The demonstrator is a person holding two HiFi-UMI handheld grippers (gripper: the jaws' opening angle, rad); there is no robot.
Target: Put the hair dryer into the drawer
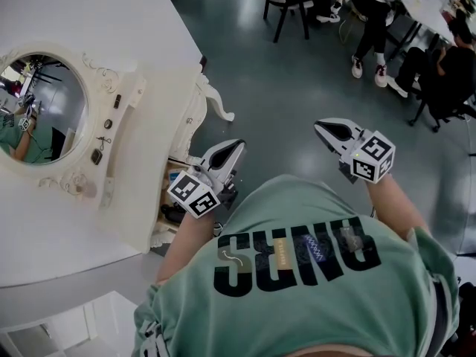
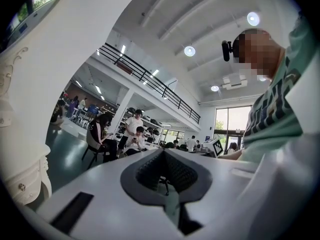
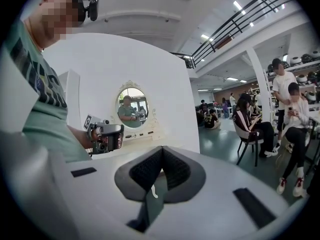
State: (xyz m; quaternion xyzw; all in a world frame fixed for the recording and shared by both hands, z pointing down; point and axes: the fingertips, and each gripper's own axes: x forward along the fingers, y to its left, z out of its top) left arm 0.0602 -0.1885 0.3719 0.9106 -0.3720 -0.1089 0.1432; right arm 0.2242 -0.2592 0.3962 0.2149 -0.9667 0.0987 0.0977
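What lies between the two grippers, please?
In the head view, only bare grey-green floor lies between the left gripper and the right gripper.

The bench [image 1: 160, 136] stands to the person's left, its back against a wall panel [image 1: 82, 13], and the mirror [image 1: 44, 110] is set upright at the back of it, facing out into the room. The left tool [image 1: 239, 146] hangs just beside the bench's front edge, over the floor [image 1: 290, 88], with the right tool [image 1: 318, 126] well apart to its right. Across the floor, beyond both tools, people [image 1: 370, 21] sit on chairs [image 1: 286, 10] beside a desk [image 1: 424, 6].
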